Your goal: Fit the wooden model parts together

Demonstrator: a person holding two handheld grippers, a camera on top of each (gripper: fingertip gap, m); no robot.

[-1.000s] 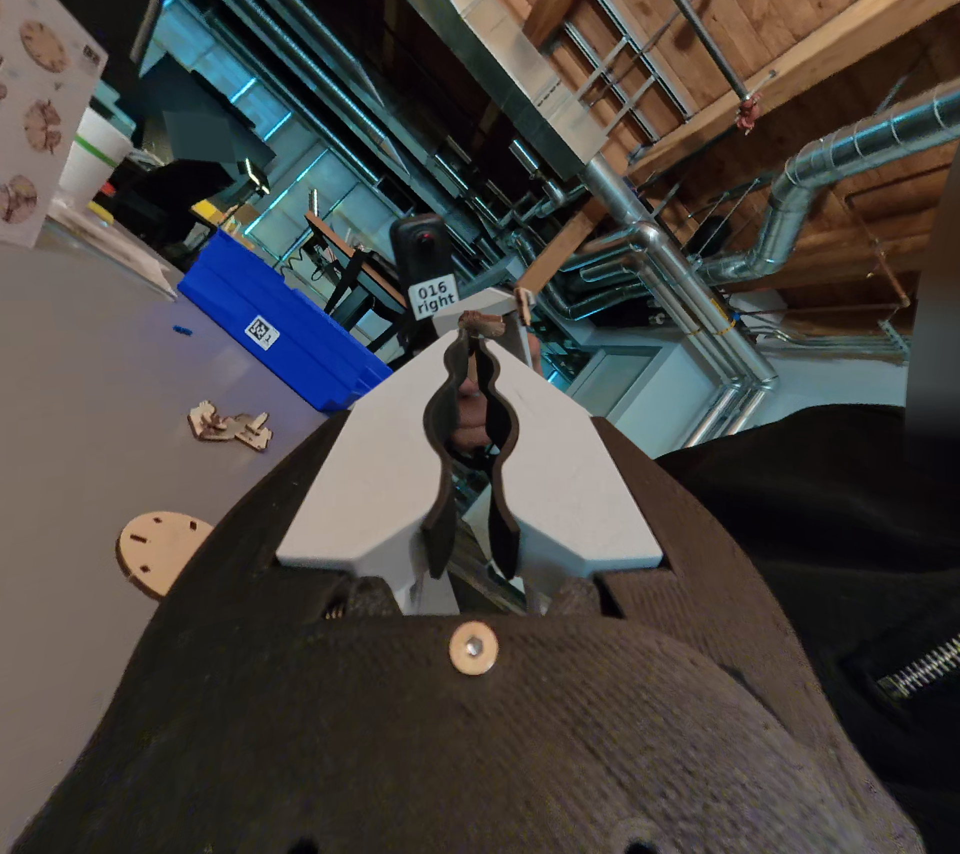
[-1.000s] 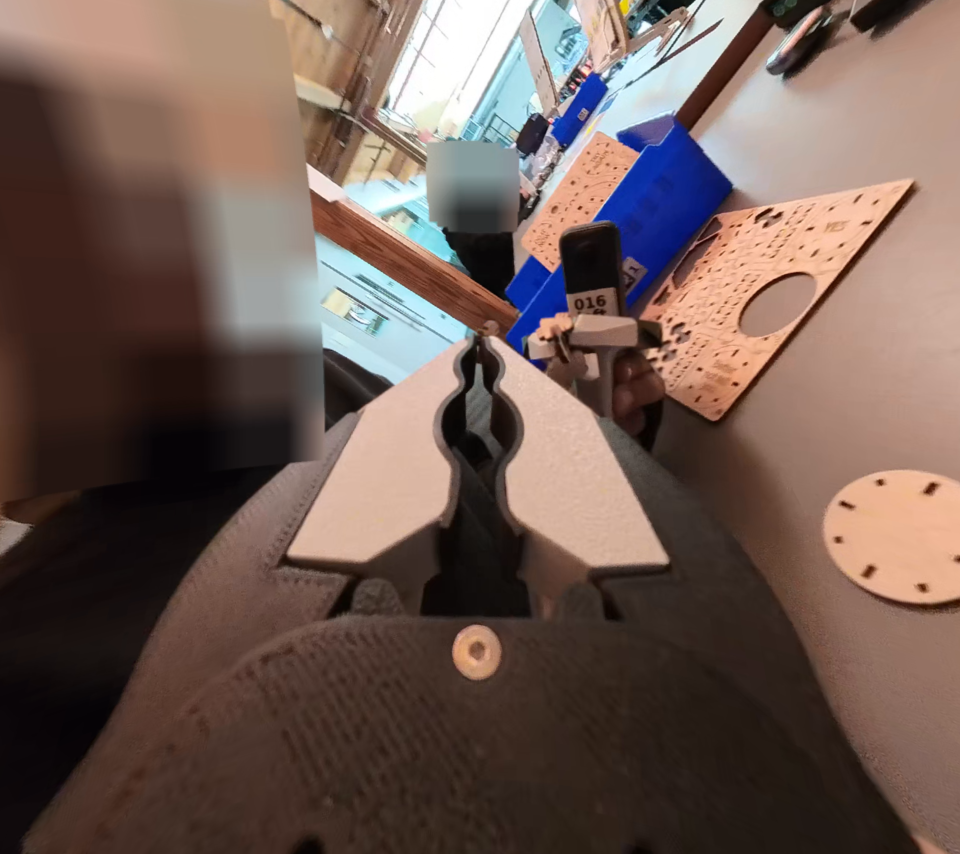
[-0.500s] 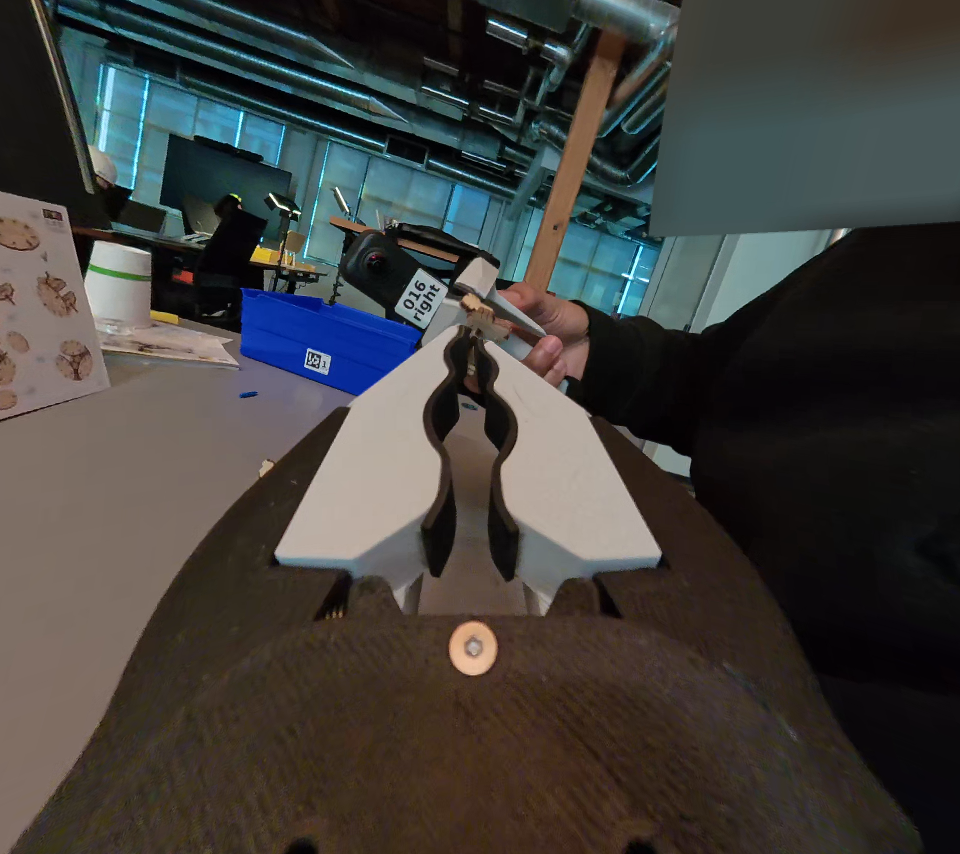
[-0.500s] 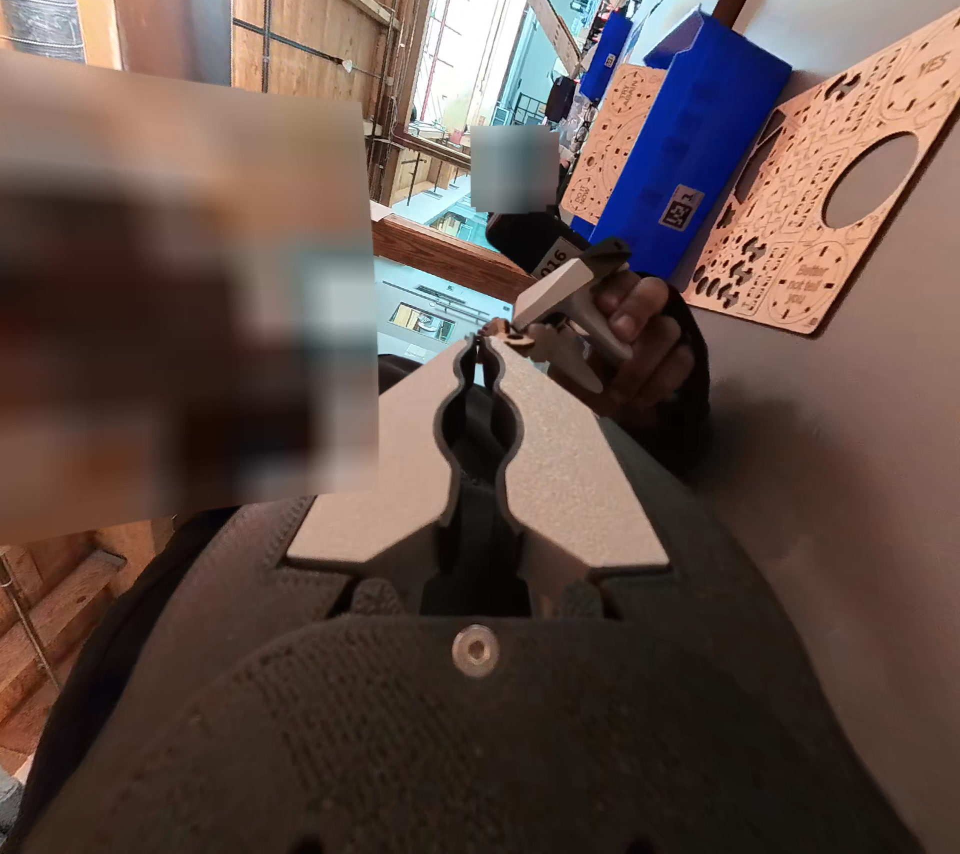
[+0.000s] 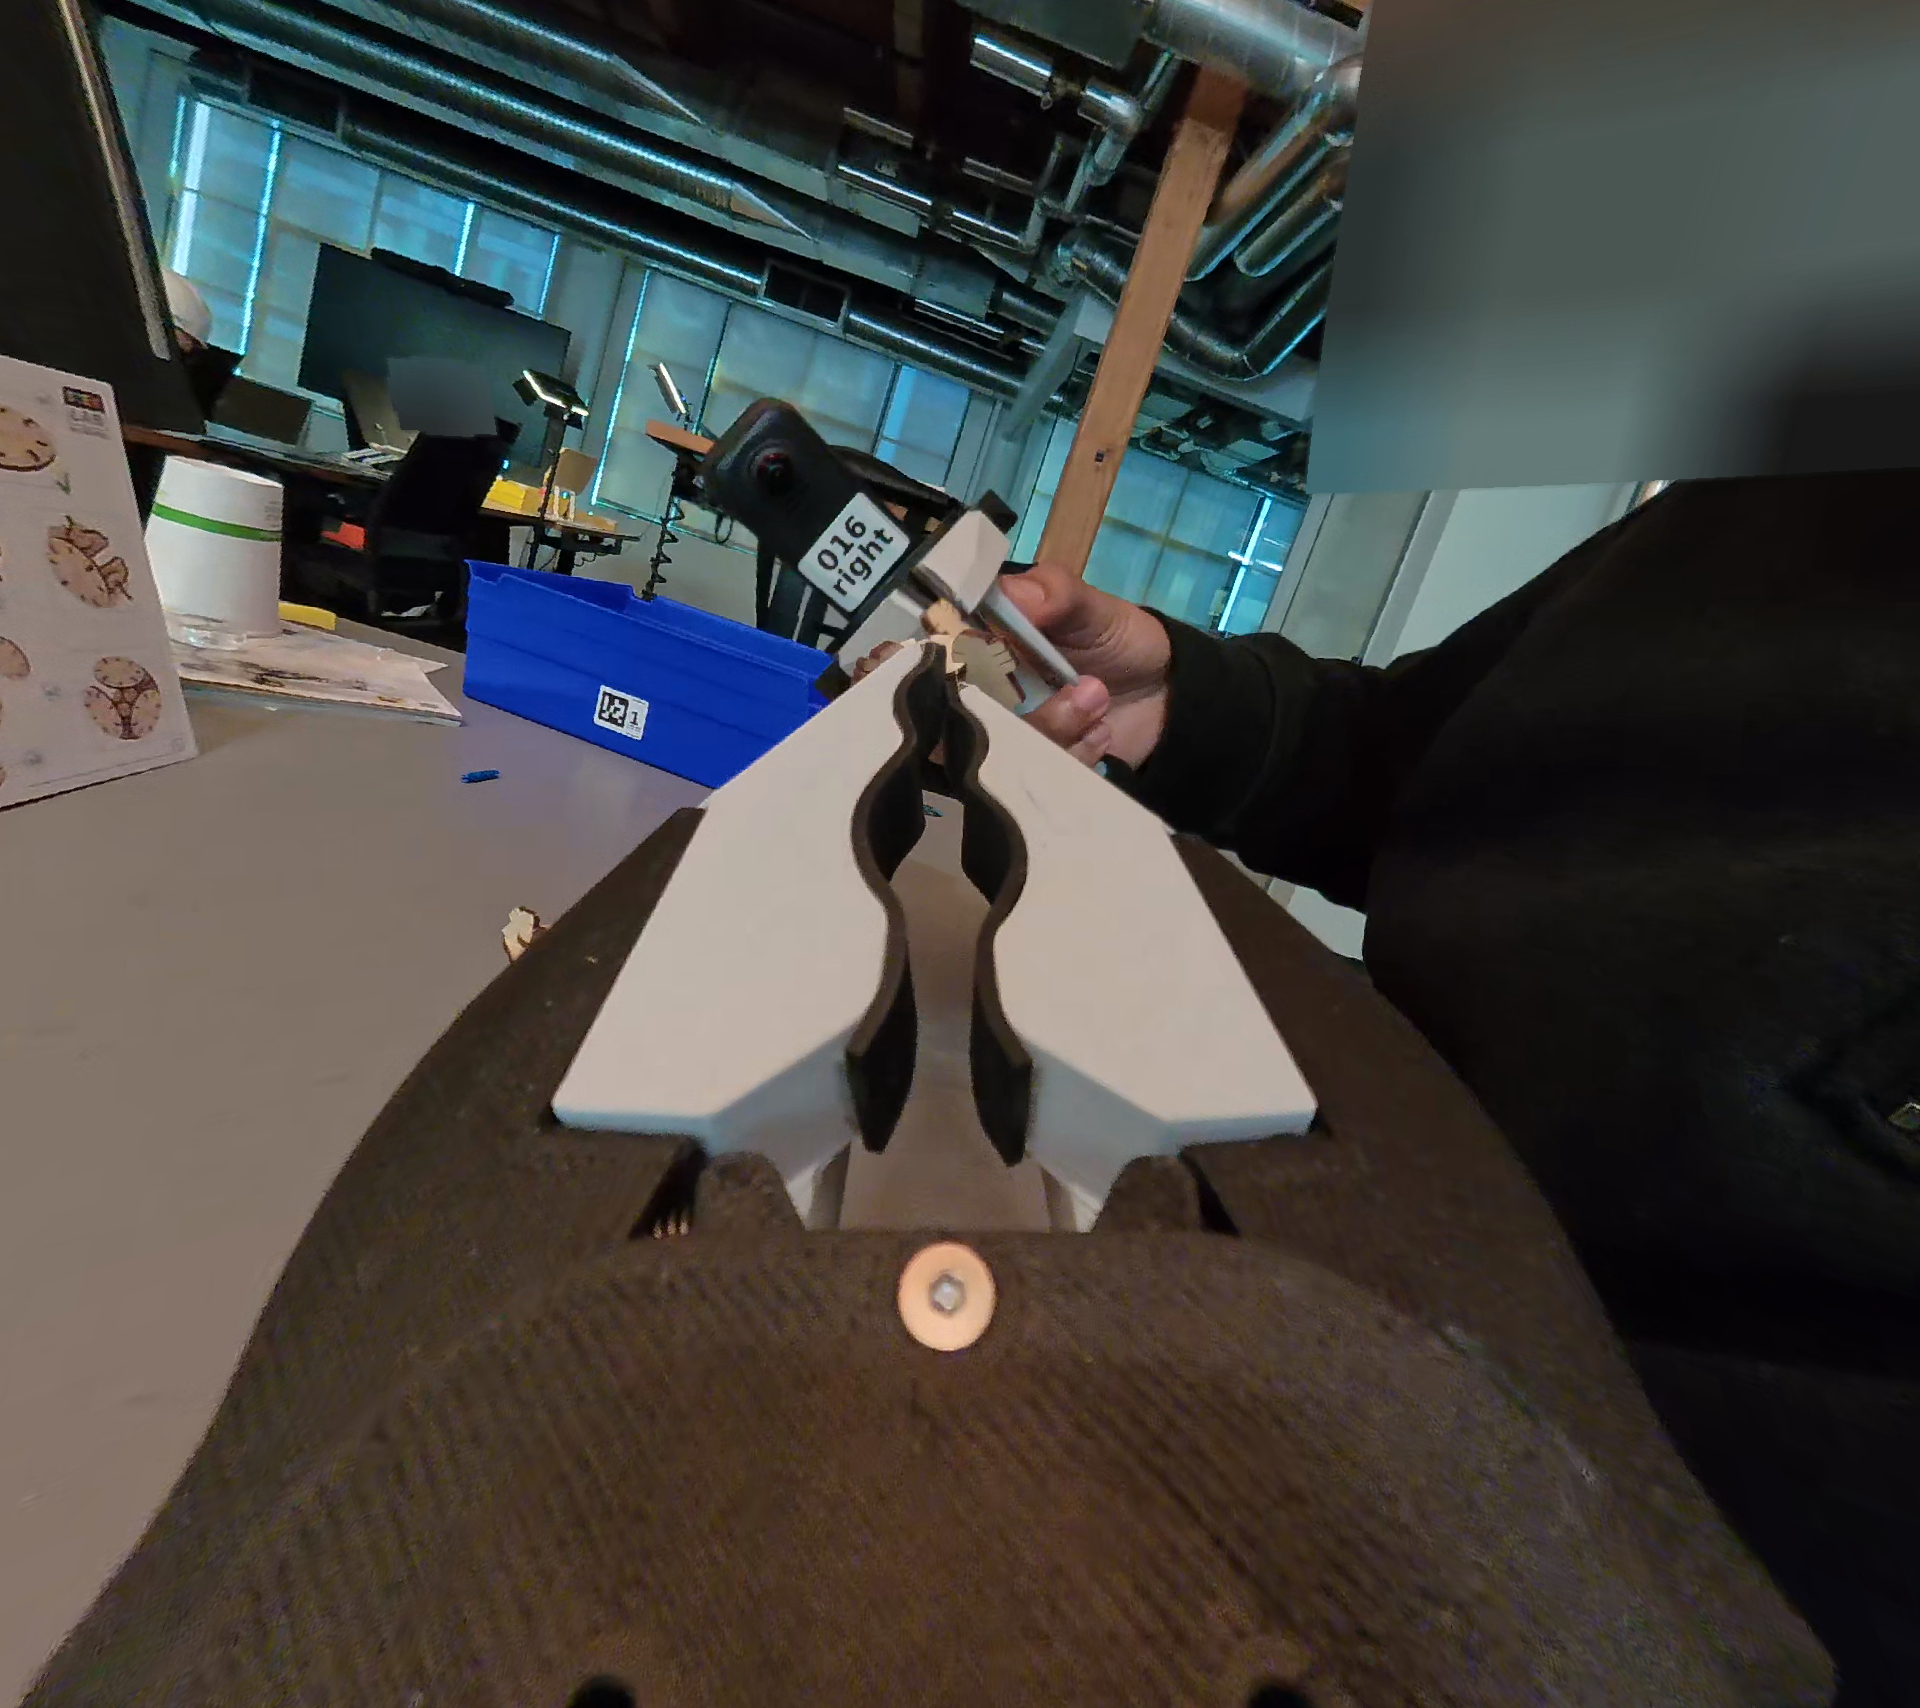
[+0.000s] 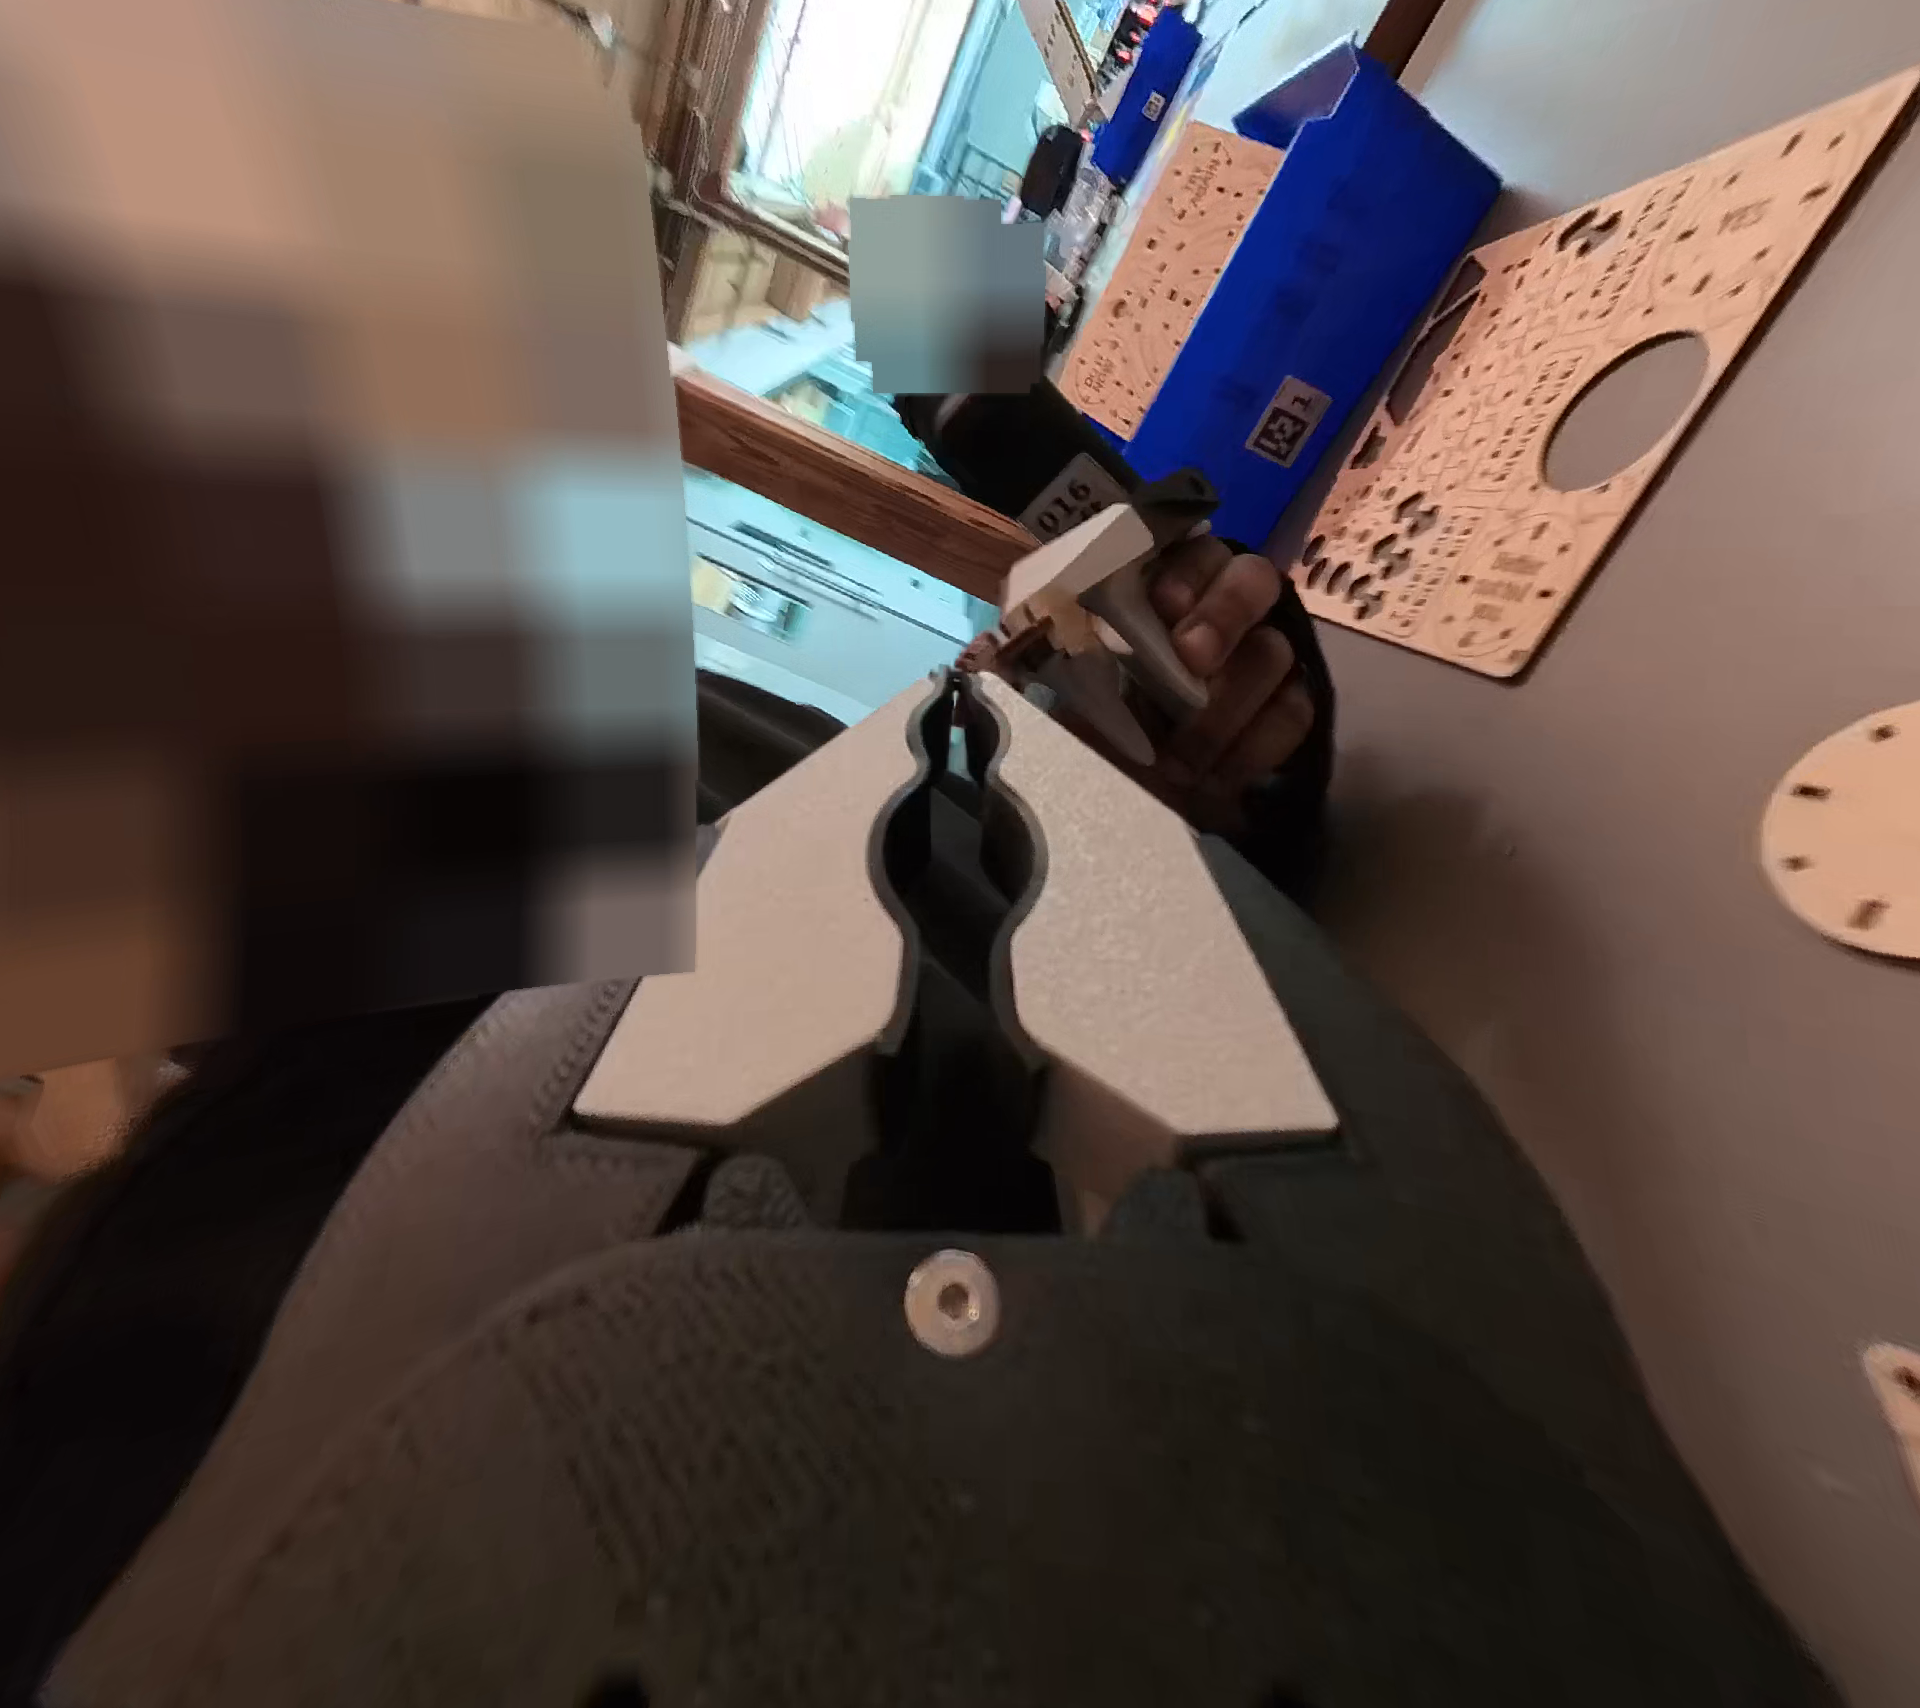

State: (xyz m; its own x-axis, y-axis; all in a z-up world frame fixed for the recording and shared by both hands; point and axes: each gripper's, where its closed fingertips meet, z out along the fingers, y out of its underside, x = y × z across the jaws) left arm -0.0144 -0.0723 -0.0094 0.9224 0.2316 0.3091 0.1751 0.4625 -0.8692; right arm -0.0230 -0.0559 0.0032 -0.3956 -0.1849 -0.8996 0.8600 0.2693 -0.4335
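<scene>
table [image 5: 208,931]: smooth matt grey | bin [image 5: 623,661] at 10 o'clock: glossy blue plastic | punched sheet [image 6: 1621,370] at 2 o'clock: pale raw wood | disc [image 6: 1849,848]: same wood | ducts [image 5: 1226,17] at 1 o'clock: bare metal

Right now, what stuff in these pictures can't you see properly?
- Left wrist view: the small wooden piece at the left gripper tips is partly covered by the fingers; its shape is unclear.
- Right wrist view: the right gripper tips are motion-blurred; what is pinched there is too small to tell.
- Right wrist view: the wooden disc is cut off by the right edge.
- Left wrist view: the blue bin inside is hidden by its wall.
</scene>
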